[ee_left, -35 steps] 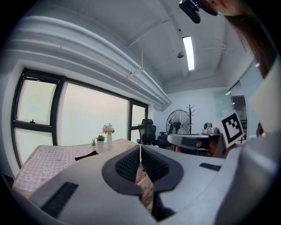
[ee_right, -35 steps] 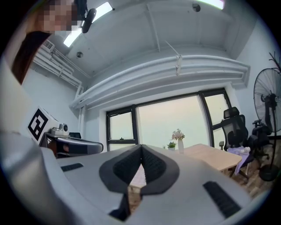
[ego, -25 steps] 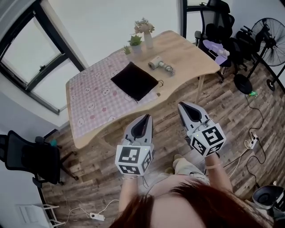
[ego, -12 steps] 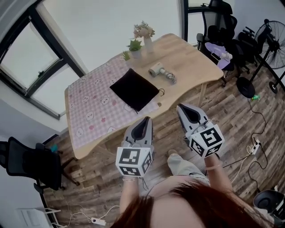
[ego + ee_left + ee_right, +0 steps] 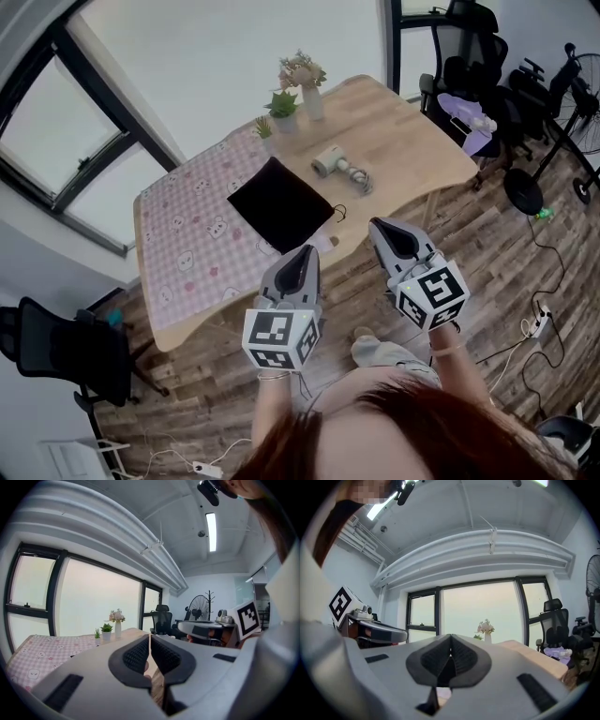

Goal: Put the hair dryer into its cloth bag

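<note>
A pale hair dryer point(image 5: 337, 163) with its coiled cord lies on the wooden table point(image 5: 412, 131). A flat black cloth bag point(image 5: 279, 205) rests left of it, partly on the pink checked cloth point(image 5: 192, 234). My left gripper point(image 5: 306, 256) and right gripper point(image 5: 382, 230) hover over the floor just short of the table's near edge, both shut and holding nothing. In the left gripper view the left gripper point(image 5: 149, 639) has its jaws pressed together. The right gripper point(image 5: 451, 641) in its own view shows the same.
A vase of flowers point(image 5: 304, 77) and two small potted plants point(image 5: 282, 105) stand at the table's far side. Office chairs point(image 5: 459, 56) and a floor fan point(image 5: 577, 112) crowd the right; a black chair point(image 5: 66, 352) stands at the left. Cables and a power strip point(image 5: 539, 323) lie on the floor.
Both grippers and the person have moved toward the table; the table, bag and hair dryer now sit lower and nearer in the head view. Both grippers stay shut.
</note>
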Demonstrator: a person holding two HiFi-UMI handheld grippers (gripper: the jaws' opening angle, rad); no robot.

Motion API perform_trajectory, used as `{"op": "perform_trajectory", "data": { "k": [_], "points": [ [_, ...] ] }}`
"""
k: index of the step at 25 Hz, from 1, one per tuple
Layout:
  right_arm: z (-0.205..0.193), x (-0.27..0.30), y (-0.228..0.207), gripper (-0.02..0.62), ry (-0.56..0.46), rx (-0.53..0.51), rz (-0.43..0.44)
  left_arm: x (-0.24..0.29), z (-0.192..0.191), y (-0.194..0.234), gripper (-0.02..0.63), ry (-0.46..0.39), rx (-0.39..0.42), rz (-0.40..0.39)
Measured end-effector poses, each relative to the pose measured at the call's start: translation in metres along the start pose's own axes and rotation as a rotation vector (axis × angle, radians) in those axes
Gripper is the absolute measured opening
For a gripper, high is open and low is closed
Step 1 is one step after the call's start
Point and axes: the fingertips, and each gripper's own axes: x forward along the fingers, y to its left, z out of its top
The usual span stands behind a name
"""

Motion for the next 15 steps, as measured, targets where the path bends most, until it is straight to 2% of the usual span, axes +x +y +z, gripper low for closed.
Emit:
{"op": "perform_trajectory", "data": {
  "k": [15],
  "points": [
    [-0.003, 0.068, -0.064, 0.0, 0.011, -0.012, 0.059, 0.077, 0.015, 0.032, 0.014, 0.003, -0.004, 0.063]
  ]
}}
